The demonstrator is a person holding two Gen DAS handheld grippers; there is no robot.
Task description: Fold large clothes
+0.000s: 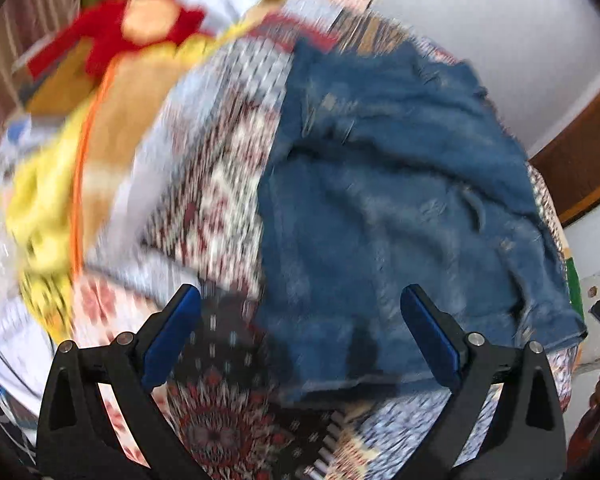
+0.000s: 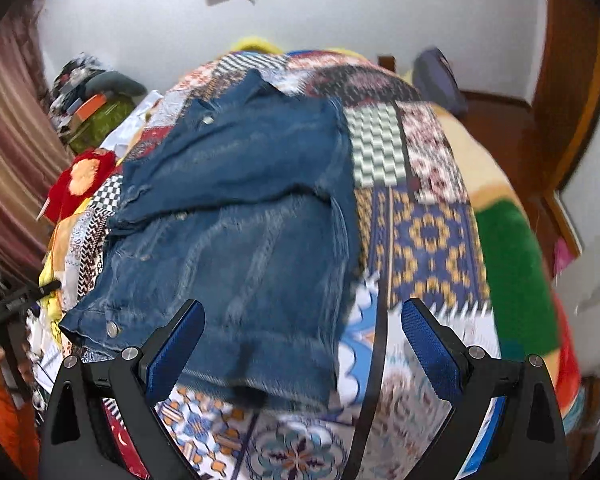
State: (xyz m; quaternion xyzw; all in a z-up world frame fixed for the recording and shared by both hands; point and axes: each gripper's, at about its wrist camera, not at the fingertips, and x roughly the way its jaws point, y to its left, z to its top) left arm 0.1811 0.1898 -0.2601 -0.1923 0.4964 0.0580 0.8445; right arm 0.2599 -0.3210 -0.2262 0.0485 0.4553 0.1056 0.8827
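Now both tongs are wide open and hold nothing; the left tongs [image 1: 300, 332] and the right tongs [image 2: 302, 344] hang just above the near hem of the denim jacket [image 2: 236, 216]; it lies partly folded on the patchwork bed cover [image 2: 428, 240]; next, I think, they must pinch that hem and fold again.

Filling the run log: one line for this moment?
left gripper: open, empty | right gripper: open, empty | blue denim jacket: partly folded on patchwork quilt
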